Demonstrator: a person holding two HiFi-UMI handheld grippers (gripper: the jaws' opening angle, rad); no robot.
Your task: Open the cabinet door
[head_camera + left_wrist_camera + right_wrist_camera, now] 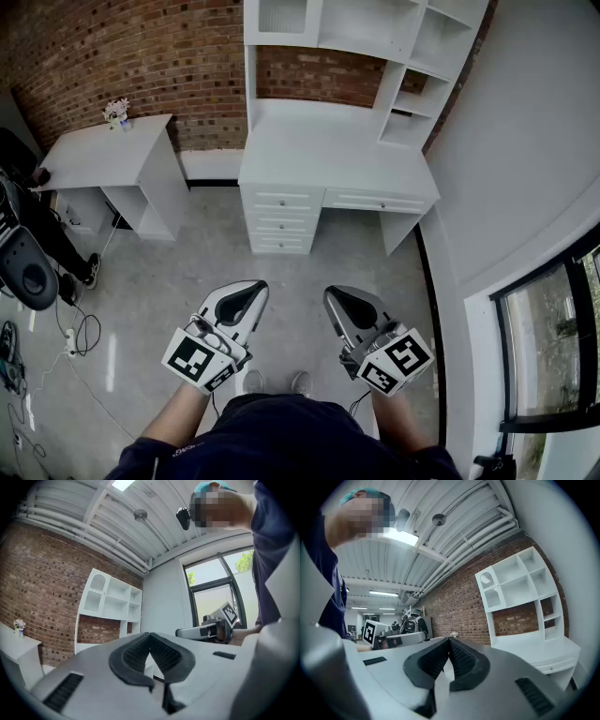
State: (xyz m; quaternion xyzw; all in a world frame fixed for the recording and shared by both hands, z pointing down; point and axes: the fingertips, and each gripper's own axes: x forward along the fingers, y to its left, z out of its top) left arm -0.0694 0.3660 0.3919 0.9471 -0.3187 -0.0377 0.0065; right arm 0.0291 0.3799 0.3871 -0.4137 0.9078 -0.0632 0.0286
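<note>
A white desk with a shelf hutch (333,141) stands against the brick wall, well ahead of me. The cabinet door (281,14), white with an arched mesh panel, is at the hutch's upper left and looks closed; it also shows in the left gripper view (96,595) and the right gripper view (487,581). My left gripper (246,292) and right gripper (342,298) are held level side by side above the floor, far short of the desk. The left gripper (150,637) and the right gripper (449,641) both have their pads meeting, with nothing between them.
A smaller white desk (103,150) with a small flower pot (117,112) stands at the left. A black chair (23,267) and floor cables (75,337) lie at the far left. Drawers (281,220) sit under the main desk. A white wall and window (553,347) bound the right.
</note>
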